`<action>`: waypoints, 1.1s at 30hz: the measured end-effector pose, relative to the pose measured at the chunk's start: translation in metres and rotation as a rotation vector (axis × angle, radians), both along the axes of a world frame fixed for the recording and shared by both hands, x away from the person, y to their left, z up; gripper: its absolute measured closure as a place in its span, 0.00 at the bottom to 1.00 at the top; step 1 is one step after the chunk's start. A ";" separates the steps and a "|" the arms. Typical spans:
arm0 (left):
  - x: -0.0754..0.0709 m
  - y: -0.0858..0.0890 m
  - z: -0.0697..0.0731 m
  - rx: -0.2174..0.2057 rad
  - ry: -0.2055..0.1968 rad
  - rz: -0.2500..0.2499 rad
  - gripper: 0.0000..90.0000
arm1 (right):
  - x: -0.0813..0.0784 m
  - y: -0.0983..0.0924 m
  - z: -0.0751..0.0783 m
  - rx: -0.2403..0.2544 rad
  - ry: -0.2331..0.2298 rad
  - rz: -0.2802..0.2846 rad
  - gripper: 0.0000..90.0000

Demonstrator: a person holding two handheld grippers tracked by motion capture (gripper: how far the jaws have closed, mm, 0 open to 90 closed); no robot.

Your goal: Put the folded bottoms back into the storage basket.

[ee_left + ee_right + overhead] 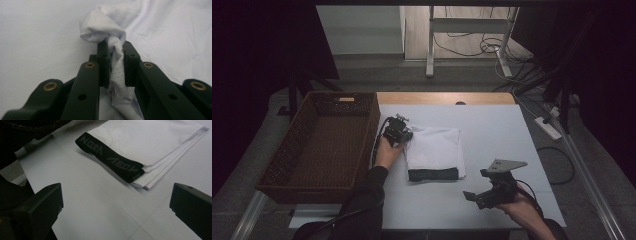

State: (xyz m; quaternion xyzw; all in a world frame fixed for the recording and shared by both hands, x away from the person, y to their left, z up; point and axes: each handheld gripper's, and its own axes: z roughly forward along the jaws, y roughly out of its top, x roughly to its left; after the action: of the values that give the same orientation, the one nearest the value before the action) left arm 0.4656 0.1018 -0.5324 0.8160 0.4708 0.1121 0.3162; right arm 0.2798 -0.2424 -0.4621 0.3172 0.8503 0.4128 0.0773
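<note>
L tool (115, 50) clamped on corner of folded white underwear (434, 150); R tool (116, 202) released, jaws wide, above surface (492, 125) nr black waistband (110, 157).

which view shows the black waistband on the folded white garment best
The right gripper view: the black lettered waistband lies close, its grey letters visible. The high view shows it as a small dark strip. The left gripper view gives white fabric instead.

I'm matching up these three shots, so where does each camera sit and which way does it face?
High view: above the person's side, looking forward and down on the table; both forearms, left gripper, right gripper, basket.
Left gripper view: along its shut jaws, pinching white fabric.
Right gripper view: along its open jaws toward the black waistband.
Shared: the folded white garment appears in all three.
</note>
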 end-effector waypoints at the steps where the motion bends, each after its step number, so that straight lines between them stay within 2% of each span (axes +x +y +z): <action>1: 0.000 0.000 0.000 0.002 -0.004 0.000 0.88 | 0.000 0.000 0.000 0.000 0.000 0.000 0.00; 5: -0.003 -0.001 -0.002 0.000 -0.020 0.008 0.88 | 0.006 0.007 -0.002 0.004 0.011 0.010 0.00; 12: -0.003 -0.001 -0.002 -0.001 -0.026 0.010 0.88 | 0.018 0.017 -0.006 -0.013 0.033 0.029 0.00; 17: -0.005 -0.001 -0.004 0.001 -0.047 0.008 0.88 | 0.025 0.026 -0.009 -0.026 0.052 0.041 0.00; 19: -0.006 0.000 -0.005 -0.012 -0.055 0.016 0.88 | 0.027 0.031 -0.009 -0.025 0.054 0.051 0.00; 23: -0.009 0.001 -0.008 -0.034 -0.069 0.028 0.88 | 0.032 0.040 -0.012 -0.048 0.052 0.077 0.00; 32: -0.010 0.001 -0.009 -0.034 -0.082 0.027 0.88 | 0.048 0.057 -0.018 -0.076 0.065 0.111 0.00; 33: -0.010 0.001 -0.009 -0.036 -0.085 0.030 0.88 | 0.051 0.063 -0.020 -0.089 0.071 0.128 0.00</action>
State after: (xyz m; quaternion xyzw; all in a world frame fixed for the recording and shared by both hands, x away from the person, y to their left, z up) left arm 0.4551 0.1028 -0.5416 0.7976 0.4710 0.1428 0.3488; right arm 0.3309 -0.1798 -0.4823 0.2729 0.8887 0.3669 0.0344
